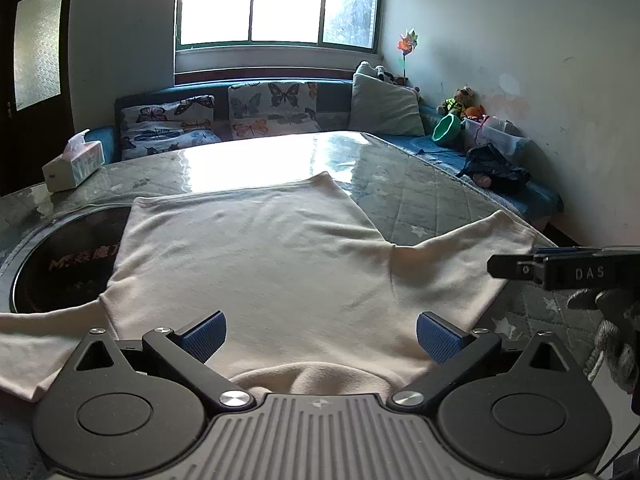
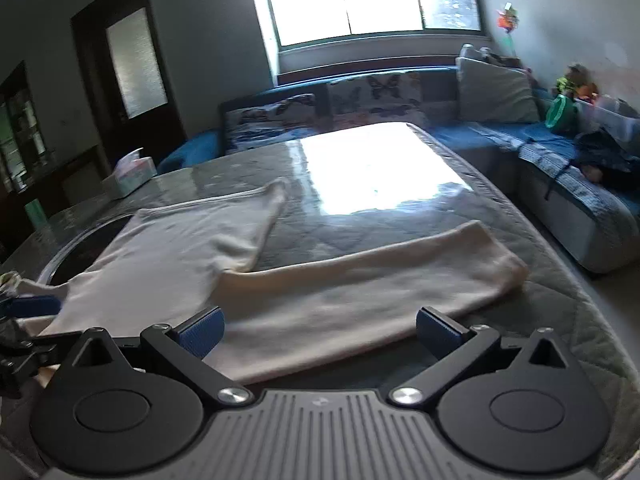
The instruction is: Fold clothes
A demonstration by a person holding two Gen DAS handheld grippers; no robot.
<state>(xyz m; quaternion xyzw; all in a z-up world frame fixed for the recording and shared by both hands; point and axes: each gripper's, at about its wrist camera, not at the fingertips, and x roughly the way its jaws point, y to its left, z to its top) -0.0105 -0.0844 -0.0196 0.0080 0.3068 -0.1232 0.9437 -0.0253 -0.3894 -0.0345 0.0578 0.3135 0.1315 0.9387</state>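
**On the table: a cream shirt spread flat**

From the left wrist: cream shirt (image 1: 256,256) flat on the shiny table (image 1: 420,184), one sleeve stretched right. Left tongs (image 1: 321,336) wide open just above the collar end, holding nothing. Tissue box (image 1: 74,166) at the far left corner.

From the right wrist: right tongs (image 2: 320,332) wide open too, empty, over the sleeve (image 2: 360,284).

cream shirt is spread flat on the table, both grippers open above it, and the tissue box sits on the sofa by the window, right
Not quite: the tissue box sits on the table, at its far left corner, as the left wrist view shows. The cream shirt lies spread out, and the left gripper and right gripper are open.
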